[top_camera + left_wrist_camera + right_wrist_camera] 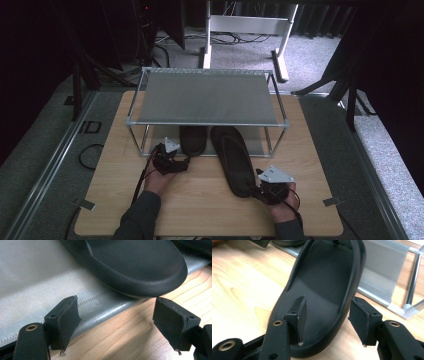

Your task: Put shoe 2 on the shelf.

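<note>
**One slipper in, one to go**

So the left slipper (193, 139) looks already parked on the lower shelf (160, 134) of the little metal rack (207, 95), with just its heel hanging over the shelf edge. The left gripper (167, 159) sits right at that heel, jaws spread apart and holding nothing.

The right slipper (234, 160) is only halfway there: toe under the rack, most of it out on the worktop (200, 200). The right gripper (270, 187) is at its heel, jaws apart on either side of the heel rim, not clamped yet. I'd say what's left is grabbing that one and sliding it fully in.
</note>
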`<state>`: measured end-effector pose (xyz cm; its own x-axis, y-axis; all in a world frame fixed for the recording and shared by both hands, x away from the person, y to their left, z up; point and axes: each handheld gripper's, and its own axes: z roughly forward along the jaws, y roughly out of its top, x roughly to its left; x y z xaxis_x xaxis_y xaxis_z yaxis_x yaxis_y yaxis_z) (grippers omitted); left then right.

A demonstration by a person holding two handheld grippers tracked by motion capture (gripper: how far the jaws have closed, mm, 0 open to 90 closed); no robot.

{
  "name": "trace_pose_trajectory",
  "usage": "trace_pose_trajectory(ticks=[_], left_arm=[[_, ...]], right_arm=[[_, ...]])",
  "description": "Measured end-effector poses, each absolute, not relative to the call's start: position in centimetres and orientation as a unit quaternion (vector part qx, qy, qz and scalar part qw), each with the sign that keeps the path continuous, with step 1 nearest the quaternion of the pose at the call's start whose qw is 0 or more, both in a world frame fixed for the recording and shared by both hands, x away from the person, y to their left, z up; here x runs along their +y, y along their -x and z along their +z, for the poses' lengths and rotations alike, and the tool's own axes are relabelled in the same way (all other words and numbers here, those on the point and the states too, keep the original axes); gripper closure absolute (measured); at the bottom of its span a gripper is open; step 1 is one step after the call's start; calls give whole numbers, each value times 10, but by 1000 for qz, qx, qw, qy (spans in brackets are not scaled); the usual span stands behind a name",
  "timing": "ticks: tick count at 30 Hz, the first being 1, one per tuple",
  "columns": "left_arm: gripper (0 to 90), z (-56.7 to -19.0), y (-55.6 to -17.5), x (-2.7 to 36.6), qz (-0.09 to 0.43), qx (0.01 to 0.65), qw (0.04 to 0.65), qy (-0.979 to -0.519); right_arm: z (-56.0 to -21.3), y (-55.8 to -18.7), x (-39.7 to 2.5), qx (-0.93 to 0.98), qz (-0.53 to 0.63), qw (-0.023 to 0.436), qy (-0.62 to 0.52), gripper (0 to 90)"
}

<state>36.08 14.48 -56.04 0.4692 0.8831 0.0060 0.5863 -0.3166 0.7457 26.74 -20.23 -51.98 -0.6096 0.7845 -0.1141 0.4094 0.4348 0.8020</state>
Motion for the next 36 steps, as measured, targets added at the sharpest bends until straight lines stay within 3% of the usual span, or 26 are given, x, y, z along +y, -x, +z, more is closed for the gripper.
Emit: trace_pose_trajectory(ticks=[17,36], left_arm=[[214,-560,-361,145,214,469,348,-783],[214,-560,-361,145,214,469,348,-783]], right_arm=[[-531,-252,-204,837,378,193,-344,336],[-550,-249,-205,854,342,184,-347,325]])
